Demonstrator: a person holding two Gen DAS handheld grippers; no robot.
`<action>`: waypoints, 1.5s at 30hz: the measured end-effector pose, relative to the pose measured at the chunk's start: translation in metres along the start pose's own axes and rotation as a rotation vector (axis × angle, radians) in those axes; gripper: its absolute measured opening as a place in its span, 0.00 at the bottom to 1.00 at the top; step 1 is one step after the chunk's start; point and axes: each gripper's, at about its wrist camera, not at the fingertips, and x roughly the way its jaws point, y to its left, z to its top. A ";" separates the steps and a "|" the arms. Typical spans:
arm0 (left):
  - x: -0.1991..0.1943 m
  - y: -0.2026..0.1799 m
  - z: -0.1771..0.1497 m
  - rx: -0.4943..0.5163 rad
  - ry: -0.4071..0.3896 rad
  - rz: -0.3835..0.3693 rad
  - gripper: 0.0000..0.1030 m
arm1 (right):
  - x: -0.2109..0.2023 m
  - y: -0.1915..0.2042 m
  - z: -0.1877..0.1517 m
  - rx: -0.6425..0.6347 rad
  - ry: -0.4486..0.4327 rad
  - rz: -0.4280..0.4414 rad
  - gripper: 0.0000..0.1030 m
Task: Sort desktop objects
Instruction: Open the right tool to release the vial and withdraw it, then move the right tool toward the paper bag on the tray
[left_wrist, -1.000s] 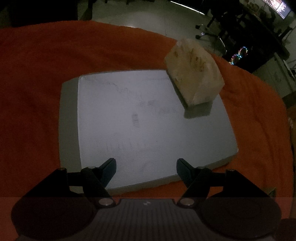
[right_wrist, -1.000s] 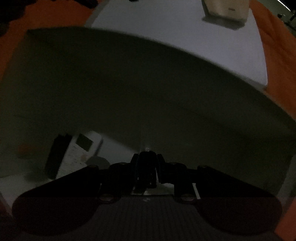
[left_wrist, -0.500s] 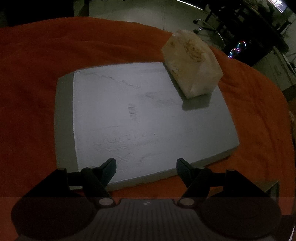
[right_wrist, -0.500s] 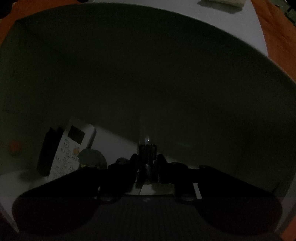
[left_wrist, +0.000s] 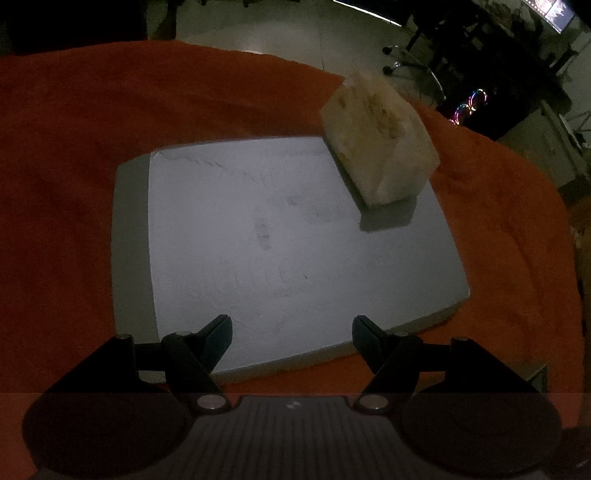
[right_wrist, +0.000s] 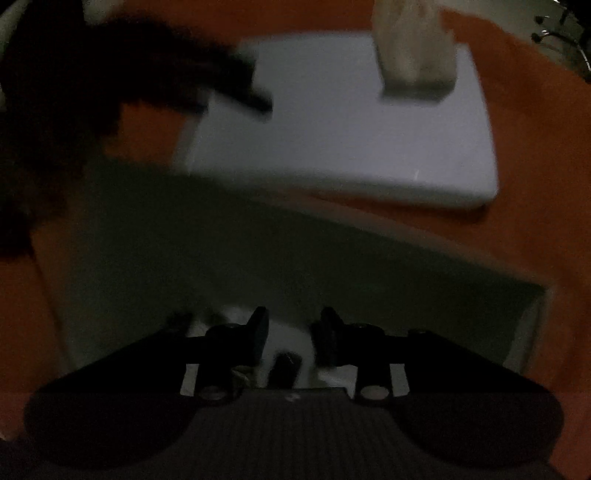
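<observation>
Pale tissue pack (left_wrist: 378, 146) lies well beyond left gripper (left_wrist: 291, 328) (fingers apart).

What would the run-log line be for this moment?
left gripper: open, over grey board | right gripper: open, above bin | tissue pack: on board corner

The left gripper (left_wrist: 291, 328) was built of black linkage arms, with dark, wedge-shaped fingers (left_wrist: 218, 334). Two silver round pivot screws were set at the base of the arms, above a grey ribbed housing marked with a small pale logo. The right gripper (right_wrist: 293, 326) was made alike: black arms, silver screws, ribbed grey housing, blurred throughout.
</observation>
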 end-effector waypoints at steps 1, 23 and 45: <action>-0.001 0.001 0.000 -0.003 -0.001 0.000 0.67 | -0.012 -0.003 0.006 0.007 -0.038 0.011 0.34; -0.005 0.017 -0.007 -0.016 0.010 0.000 0.67 | -0.026 -0.098 0.135 0.503 -0.262 -0.068 0.34; -0.008 0.026 -0.012 -0.030 0.023 -0.010 0.67 | 0.038 -0.112 0.212 0.800 -0.293 -0.131 0.34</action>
